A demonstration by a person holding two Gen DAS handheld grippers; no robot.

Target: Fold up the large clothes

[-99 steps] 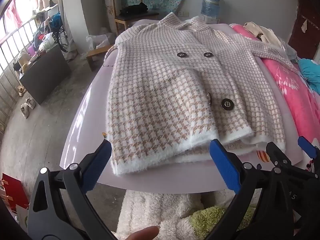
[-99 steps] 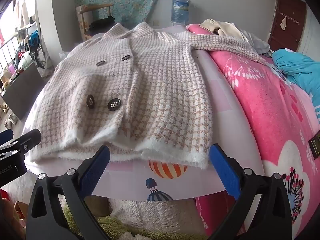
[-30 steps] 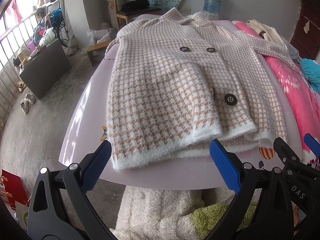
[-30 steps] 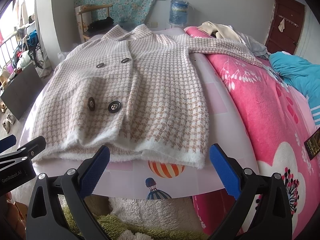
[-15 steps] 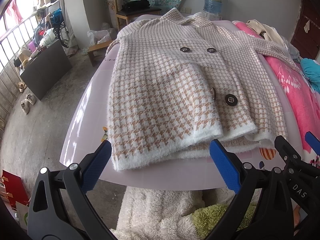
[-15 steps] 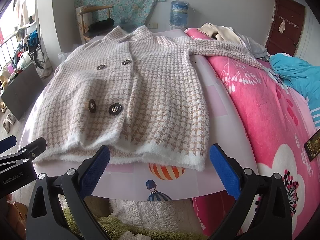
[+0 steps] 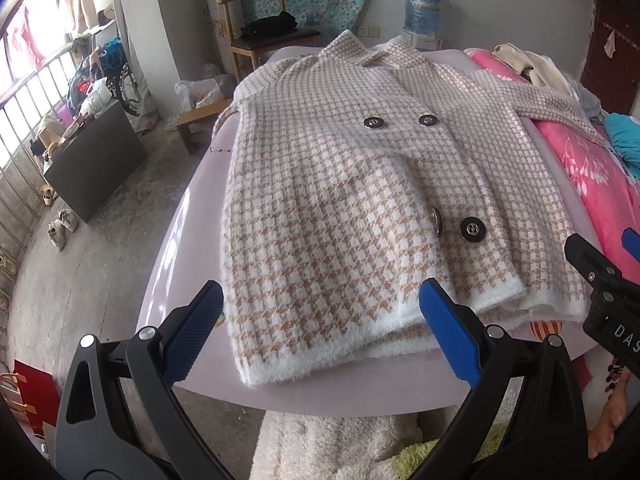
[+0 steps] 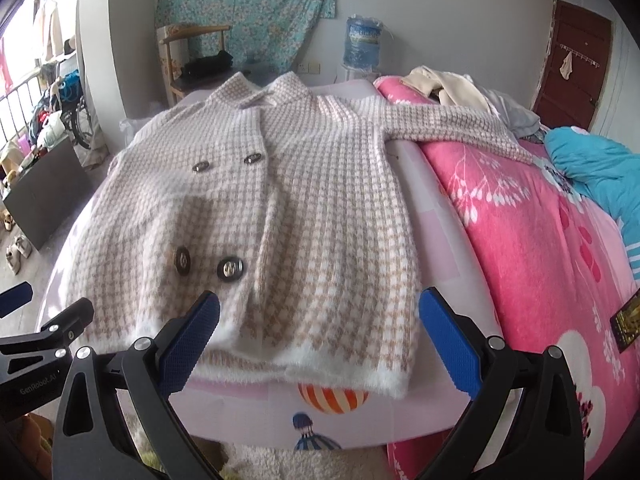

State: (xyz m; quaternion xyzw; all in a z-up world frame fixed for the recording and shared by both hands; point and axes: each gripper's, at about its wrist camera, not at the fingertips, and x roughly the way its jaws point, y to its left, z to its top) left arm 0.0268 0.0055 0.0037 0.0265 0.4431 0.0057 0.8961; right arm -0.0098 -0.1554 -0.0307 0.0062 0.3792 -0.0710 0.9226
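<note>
Left wrist view first: the houndstooth coat (image 7: 360,208) fills the middle of the frame, lying front-up on the pale pink sheet (image 7: 176,248), collar toward the top, fluffy white hem (image 7: 340,344) at the bottom. The left gripper (image 7: 320,332) sits low centre, blue pads spread wide, holding nothing, with the hem's left corner between them. The left sleeve looks already tucked in, though I can't really tell. Right wrist view: same coat (image 8: 280,208), and the right gripper (image 8: 320,336) at the bottom is just as wide apart and empty, straddling the hem's right part. One sleeve (image 8: 452,128) is flung out to the upper right across the pink blanket (image 8: 540,260). My take: deal with that sleeve first, pinch near the cuff, lay it flat across the chest, then grab both hem corners together and bite all layers, since that fuzzy knit probably slips.
</note>
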